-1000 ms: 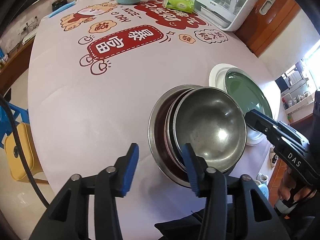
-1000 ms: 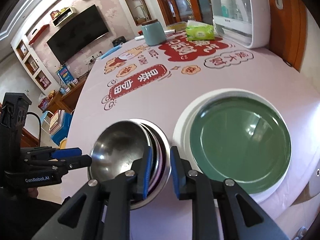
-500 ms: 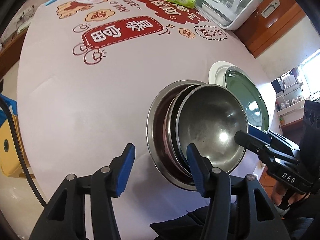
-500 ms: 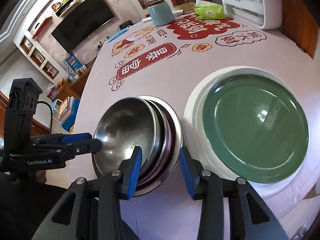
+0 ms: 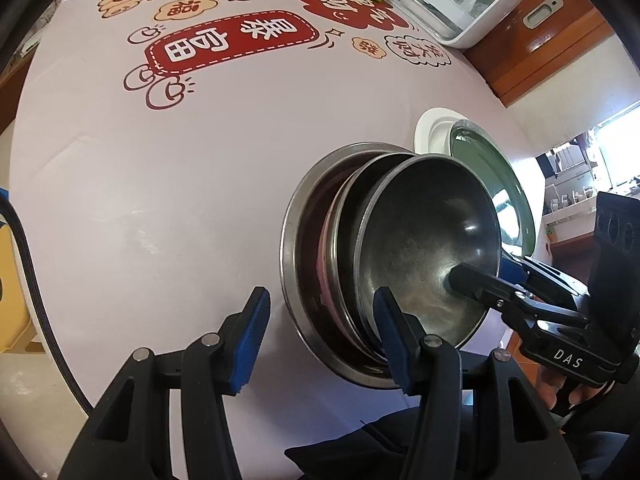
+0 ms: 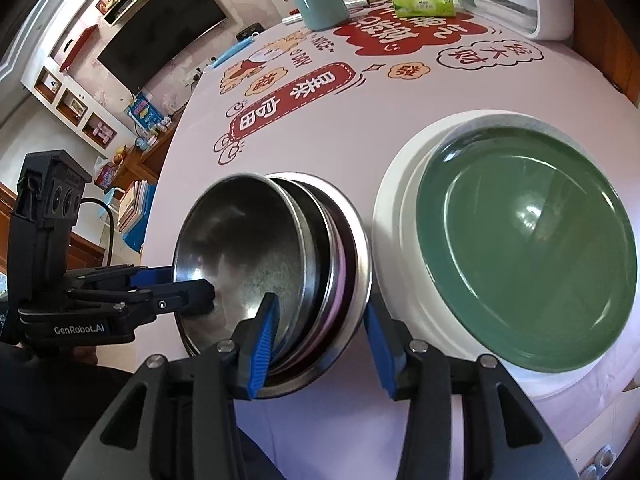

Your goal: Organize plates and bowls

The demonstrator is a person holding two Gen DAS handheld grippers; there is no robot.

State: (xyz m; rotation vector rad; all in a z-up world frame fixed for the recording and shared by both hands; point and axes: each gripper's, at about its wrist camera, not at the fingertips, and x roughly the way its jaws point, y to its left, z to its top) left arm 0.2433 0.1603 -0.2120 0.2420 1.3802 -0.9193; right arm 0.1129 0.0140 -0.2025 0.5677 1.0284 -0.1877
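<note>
**Both hand-held grippers straddle the rims of the nested steel bowls**

The right wrist view alone shows the room at far left: a wall television point(image 6: 160, 28) and shelving. The left wrist view alone shows a bright window area at its right edge.

The left hand-held gripper point(image 5: 320, 340) stands partly open, its jaws astride the near rim of the bowl stack point(image 5: 384, 264), one outside on the counter point(image 5: 160, 200) side, one inside; I cannot tell whether a pad touches the metal. Its jaws have just been opening.

The stack is several steel bowls, nested and skewed, the top one tilted, with a pink rim showing between them.

The right hand-held gripper point(image 6: 318, 344) is likewise partly open, jaws just opening, astride the stack's other rim.

Just beside the stack lies a green plate point(image 6: 528, 264) on a white plate point(image 6: 396, 216).
</note>
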